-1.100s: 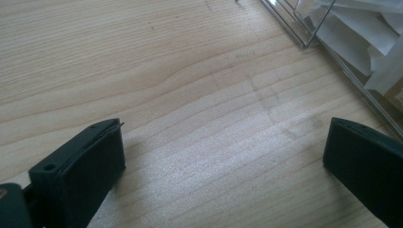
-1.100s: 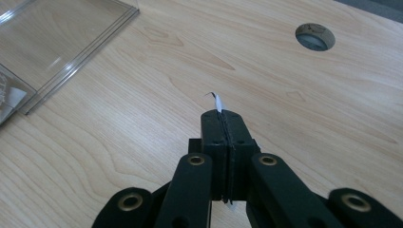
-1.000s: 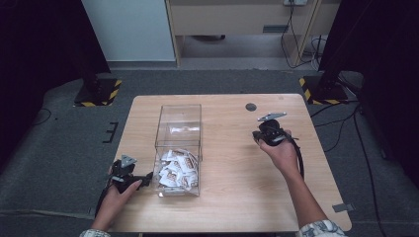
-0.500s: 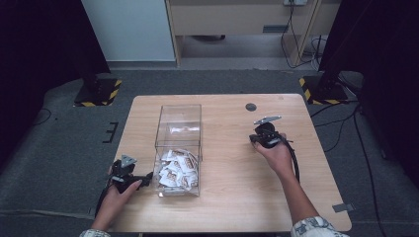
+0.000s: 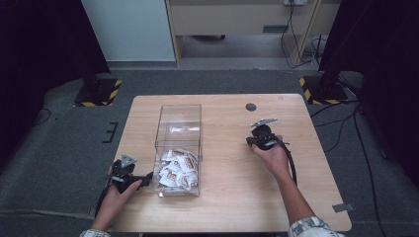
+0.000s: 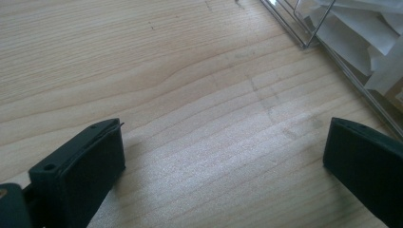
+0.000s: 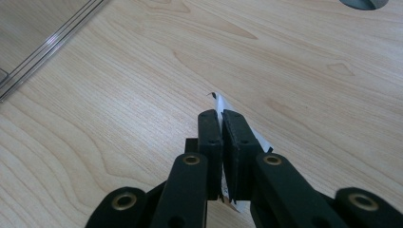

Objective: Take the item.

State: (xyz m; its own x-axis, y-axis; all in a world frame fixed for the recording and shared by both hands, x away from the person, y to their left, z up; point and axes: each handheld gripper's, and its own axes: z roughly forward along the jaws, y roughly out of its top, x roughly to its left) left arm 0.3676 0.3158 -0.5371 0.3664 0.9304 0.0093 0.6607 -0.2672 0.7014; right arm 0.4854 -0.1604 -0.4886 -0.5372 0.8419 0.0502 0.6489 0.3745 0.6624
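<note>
1. Keep the right gripper [image 7: 222, 124] pressed tight on the packet [image 7: 219, 102], which pokes out past its tips.
2. Lower it flat onto the table [image 7: 304, 80] beneath.
3. Left gripper [image 6: 223, 156] rests spread wide, the clear box [image 6: 342, 57] just beyond its tips.

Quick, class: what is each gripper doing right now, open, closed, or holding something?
Left gripper: open, holding nothing, jaws wide apart over the table.
Right gripper: closed on a small white packet.

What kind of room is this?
Probably a lab or workshop for recording tasks: a wooden table on grey carpet, stands with yellow-and-black striped bases, and a clear box of packets.
</note>
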